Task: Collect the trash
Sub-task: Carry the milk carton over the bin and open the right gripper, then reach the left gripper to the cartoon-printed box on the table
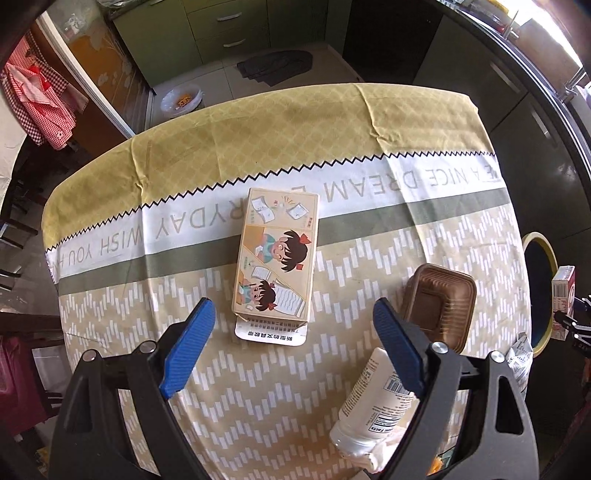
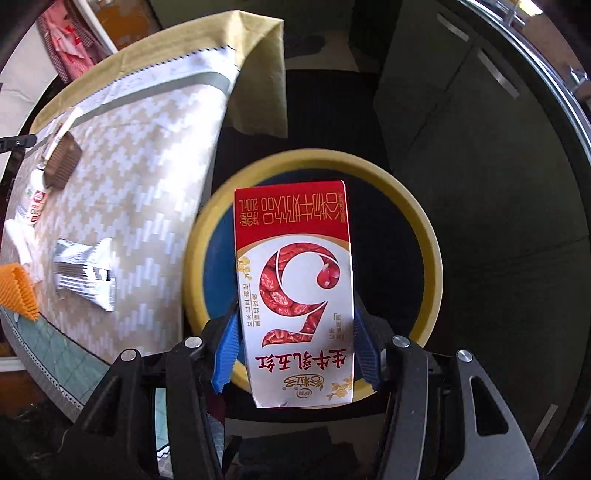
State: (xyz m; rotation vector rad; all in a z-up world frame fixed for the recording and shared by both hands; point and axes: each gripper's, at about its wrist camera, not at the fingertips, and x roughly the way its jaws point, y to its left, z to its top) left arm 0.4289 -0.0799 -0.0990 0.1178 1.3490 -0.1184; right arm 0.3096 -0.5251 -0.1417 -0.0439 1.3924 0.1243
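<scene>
My right gripper [image 2: 293, 332] is shut on a red and white milk carton [image 2: 293, 280], hanging right over a yellow-rimmed bin [image 2: 424, 229] with a dark inside, beside the table. That carton [image 1: 563, 291] and bin [image 1: 550, 254] also show at the right edge of the left wrist view. My left gripper [image 1: 295, 325] is open above the table, its blue fingers either side of the near end of a cartoon-printed box [image 1: 277, 258]. A brown plastic tray [image 1: 439, 306] and a white bottle [image 1: 373, 406] lie by its right finger.
A patterned cloth [image 1: 258, 387] covers the table. In the right wrist view a silver wrapper [image 2: 85, 277], an orange corrugated piece [image 2: 18, 291], crumpled white paper [image 2: 18, 236], the bottle [image 2: 35, 203] and the brown tray [image 2: 62, 162] lie on it. Green cabinets [image 1: 221, 33] stand beyond.
</scene>
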